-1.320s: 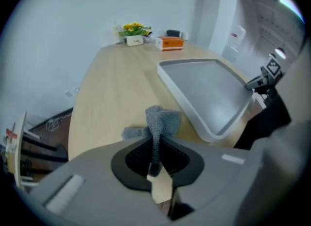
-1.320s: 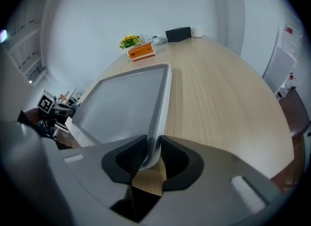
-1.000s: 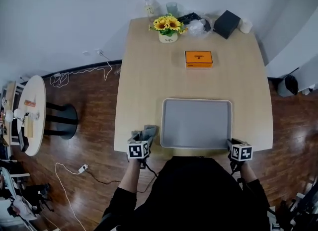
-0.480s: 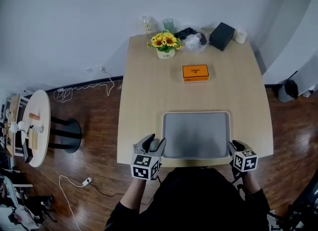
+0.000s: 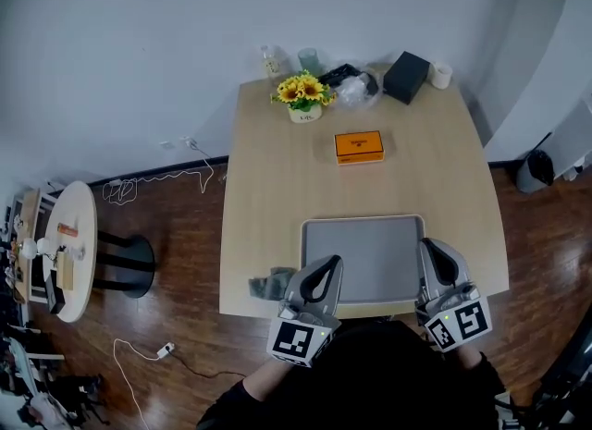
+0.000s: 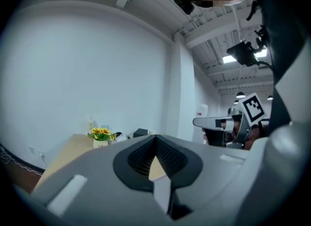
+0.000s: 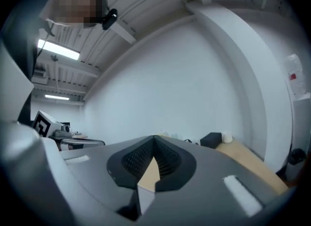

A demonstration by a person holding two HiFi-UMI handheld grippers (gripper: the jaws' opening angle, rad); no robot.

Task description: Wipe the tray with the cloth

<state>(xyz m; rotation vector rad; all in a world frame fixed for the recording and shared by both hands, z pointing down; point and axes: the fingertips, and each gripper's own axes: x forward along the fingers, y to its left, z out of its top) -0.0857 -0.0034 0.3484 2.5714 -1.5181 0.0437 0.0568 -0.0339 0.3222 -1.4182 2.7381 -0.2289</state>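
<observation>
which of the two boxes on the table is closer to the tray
The orange box, lying flat just beyond the tray. The black box sits much farther back.

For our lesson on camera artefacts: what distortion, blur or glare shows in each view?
Head view: table edges bow, light even. Left gripper view: dark round corners, ceiling lamp glares. Right gripper view: same dark corners, strip light blown out.
</observation>
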